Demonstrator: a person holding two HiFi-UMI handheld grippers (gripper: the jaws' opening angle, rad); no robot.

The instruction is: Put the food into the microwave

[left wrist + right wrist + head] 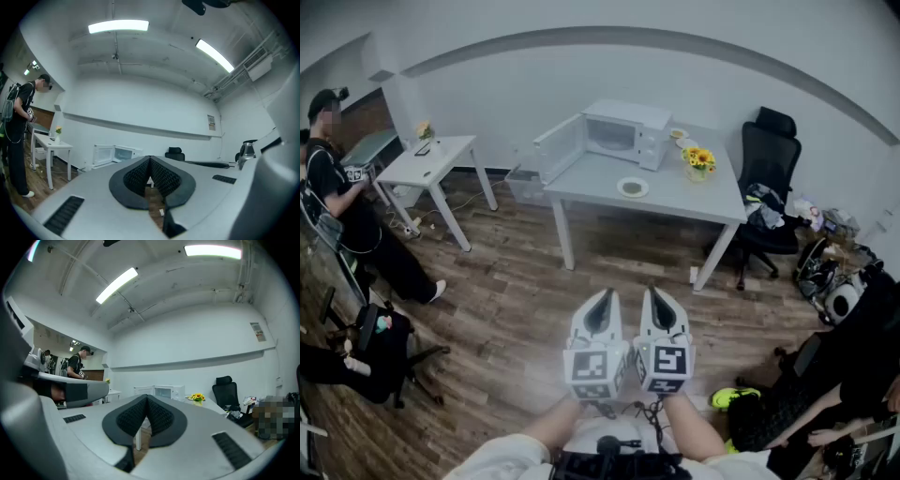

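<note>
Well ahead of both pairs of jaws, in the head view, a plate of food lay on a white counter, across a stretch of wooden floor. Just beyond it stood the microwave, its door swung open to the left. The left gripper and right gripper were held side by side, level, pointing at the counter. The plate lay almost on the line between them, so neither seemed clearly nearer. A vase of sunflowers stood right of the plate.

Along the left jaws, in the left gripper view, the dark pads were pressed together with nothing between them. The microwave showed small and far beyond the tips, a little to their left. The plate could not be made out.

Along the right jaws, in the right gripper view, the pads also met, empty. The microwave sat far off just above the tips, the sunflowers to its right. Both hands would likely need to travel forward before any grasp.
</note>
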